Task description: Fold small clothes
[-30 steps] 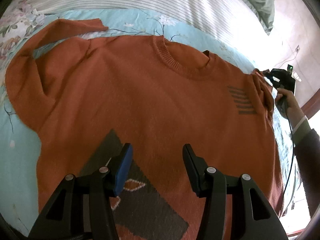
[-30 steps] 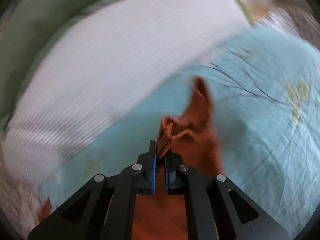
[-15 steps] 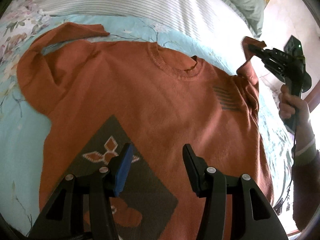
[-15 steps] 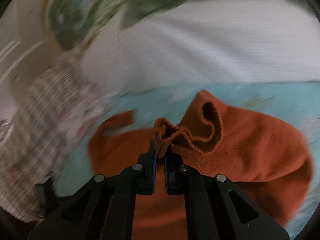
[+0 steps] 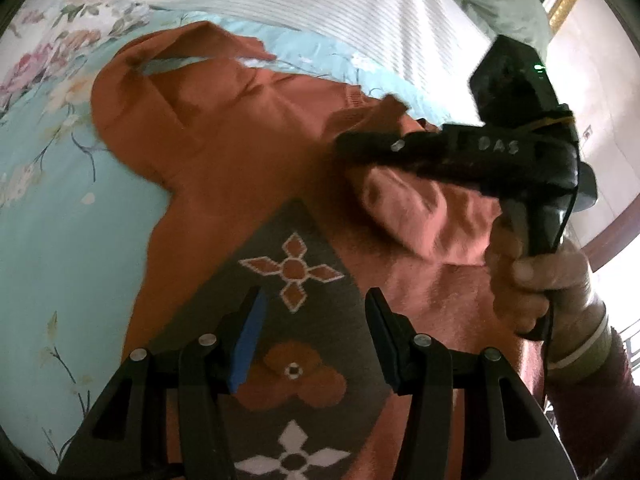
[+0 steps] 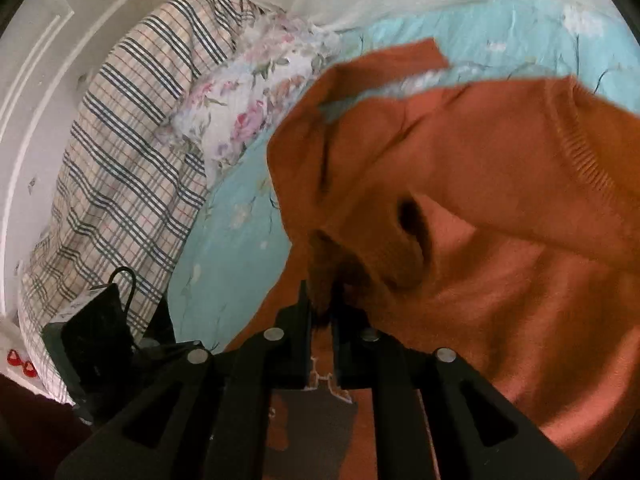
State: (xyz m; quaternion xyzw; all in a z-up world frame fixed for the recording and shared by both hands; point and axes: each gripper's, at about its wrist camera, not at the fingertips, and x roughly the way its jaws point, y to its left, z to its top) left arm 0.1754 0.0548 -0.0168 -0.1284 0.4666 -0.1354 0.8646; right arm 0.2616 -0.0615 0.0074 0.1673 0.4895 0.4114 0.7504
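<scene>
— Jaws first: how do they stand?

— Left gripper (image 5: 312,320) is spread wide with nothing between its fingers; it hangs above the grey patterned panel (image 5: 296,320) on the sweater's front. Right gripper (image 6: 320,312) is closed narrow, pinching a bunched bit of orange knit, the cuff (image 6: 408,236) curling up just ahead of its tips with its dark opening facing the camera.

— And the sweater itself?

— The orange sweater (image 5: 224,152) lies spread on a pale blue flowered bedsheet (image 5: 60,208). Seen from the left gripper, its body runs forward from under the fingers, one sleeve (image 5: 132,80) bent back ahead and to the left. Ahead and to the right, the right gripper (image 5: 352,144) is held by the person's hand (image 5: 536,280) over the chest, with the lifted sleeve draped below it, doubled onto the body.

— Anything past the jaws on the right side?

— Ahead of the right gripper's tips, the ribbed collar (image 6: 580,160) curves off to the right. To the left lies a checked blanket (image 6: 132,152) and a rose-print cloth (image 6: 248,108), both beside the sheet. Low on the left, part of the left gripper's black body (image 6: 100,336) shows. Motion blur softens the knit close to the tips.
</scene>
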